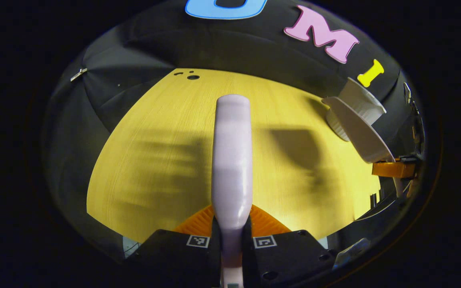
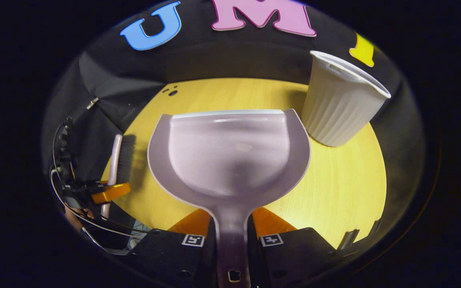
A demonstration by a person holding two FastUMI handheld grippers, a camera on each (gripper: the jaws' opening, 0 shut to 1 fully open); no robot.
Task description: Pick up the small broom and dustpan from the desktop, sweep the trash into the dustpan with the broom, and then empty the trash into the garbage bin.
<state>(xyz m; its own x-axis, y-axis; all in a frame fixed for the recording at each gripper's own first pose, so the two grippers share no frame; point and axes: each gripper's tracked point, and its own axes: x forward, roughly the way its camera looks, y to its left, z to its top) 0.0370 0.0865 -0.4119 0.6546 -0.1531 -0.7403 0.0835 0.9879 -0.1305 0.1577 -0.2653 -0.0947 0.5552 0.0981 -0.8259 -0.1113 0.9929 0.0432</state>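
Observation:
My left gripper is shut on the pale lilac broom, whose back points forward over the yellow wooden desktop. The right gripper view shows the same broom upright at the left, dark bristles facing right, held in the left gripper's orange fingers. My right gripper is shut on the handle of the lilac dustpan, held level above the desk. The pan's inside looks bare. A white ribbed garbage bin stands just beyond the pan's right corner. In the left gripper view, the dustpan's edge overlaps the bin.
The desk ends at the black cloth wall behind the bin. Small dark holes mark the desk's far left corner. Cables and a hand show behind the left gripper at the far left.

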